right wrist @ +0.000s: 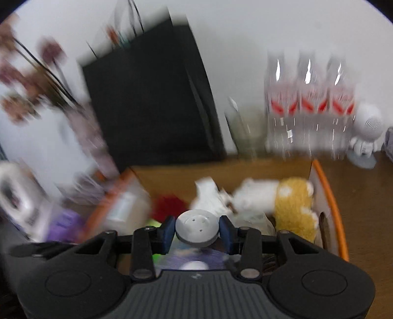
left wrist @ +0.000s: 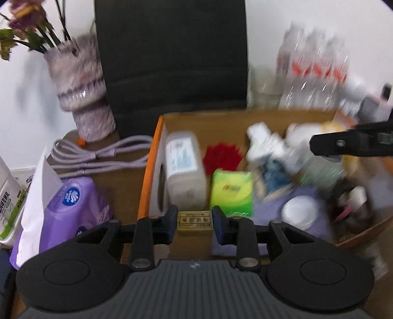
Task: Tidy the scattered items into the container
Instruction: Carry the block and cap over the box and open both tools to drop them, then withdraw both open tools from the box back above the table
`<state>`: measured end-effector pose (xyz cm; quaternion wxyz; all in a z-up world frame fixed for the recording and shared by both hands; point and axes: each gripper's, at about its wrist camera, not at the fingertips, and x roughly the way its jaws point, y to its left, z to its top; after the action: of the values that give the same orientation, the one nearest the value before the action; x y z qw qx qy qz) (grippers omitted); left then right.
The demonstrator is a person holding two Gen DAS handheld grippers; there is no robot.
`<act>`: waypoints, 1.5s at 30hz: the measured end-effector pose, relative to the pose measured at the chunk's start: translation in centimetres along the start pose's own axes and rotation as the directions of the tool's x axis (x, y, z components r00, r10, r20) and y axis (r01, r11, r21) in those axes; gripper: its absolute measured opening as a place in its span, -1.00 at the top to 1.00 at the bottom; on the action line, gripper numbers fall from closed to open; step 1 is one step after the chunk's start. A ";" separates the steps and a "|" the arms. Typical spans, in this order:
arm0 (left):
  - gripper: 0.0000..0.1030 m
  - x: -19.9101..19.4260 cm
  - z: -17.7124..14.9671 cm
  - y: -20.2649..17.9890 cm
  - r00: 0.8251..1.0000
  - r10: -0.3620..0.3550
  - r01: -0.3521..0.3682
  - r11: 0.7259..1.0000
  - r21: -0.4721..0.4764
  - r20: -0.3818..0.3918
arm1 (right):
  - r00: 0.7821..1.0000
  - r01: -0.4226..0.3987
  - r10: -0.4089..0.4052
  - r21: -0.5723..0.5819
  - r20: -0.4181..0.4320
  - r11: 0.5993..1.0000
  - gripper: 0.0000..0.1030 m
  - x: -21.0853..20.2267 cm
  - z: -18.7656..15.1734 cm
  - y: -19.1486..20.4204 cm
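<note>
wall: white | table: brown wood | backdrop: black panel

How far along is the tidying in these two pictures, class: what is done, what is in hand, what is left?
Done: the cardboard box already holds a white bottle, a green carton and a yellow plush toy. In hand: the left tongs grip a small tan block, and the right tongs grip a grey round disc, both over the box. Left: the purple tissue pack and lilac cable lie outside.
</note>
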<state>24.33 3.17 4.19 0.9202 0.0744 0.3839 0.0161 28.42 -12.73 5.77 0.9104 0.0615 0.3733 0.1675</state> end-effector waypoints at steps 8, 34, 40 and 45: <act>0.32 1.0 0.1 -1.1 0.995 -0.008 0.015 0.997 0.074 -0.097 | 0.973 0.083 -0.109 -0.128 -0.205 0.988 0.25 6.3 -1.3 0.3; -1.00 -9.8 3.6 2.5 0.996 -0.001 0.021 0.976 -0.219 0.089 | 0.992 0.121 -0.123 -0.081 -0.012 0.989 -0.75 -8.4 1.8 -0.2; -1.00 -12.6 -1.6 -0.3 0.897 0.050 0.024 0.987 -0.161 0.439 | 0.905 0.184 -0.097 -0.175 0.413 0.967 -0.86 -12.5 -4.6 1.7; -1.00 -13.2 -2.1 -1.0 0.902 0.040 0.031 0.987 -0.155 0.431 | 0.909 0.163 -0.080 -0.172 0.410 0.972 -0.85 -13.0 -5.3 1.9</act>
<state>13.52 1.24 11.93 0.9853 0.0036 0.1676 0.0318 15.59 -15.62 11.01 0.9775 -0.0218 0.1635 0.1313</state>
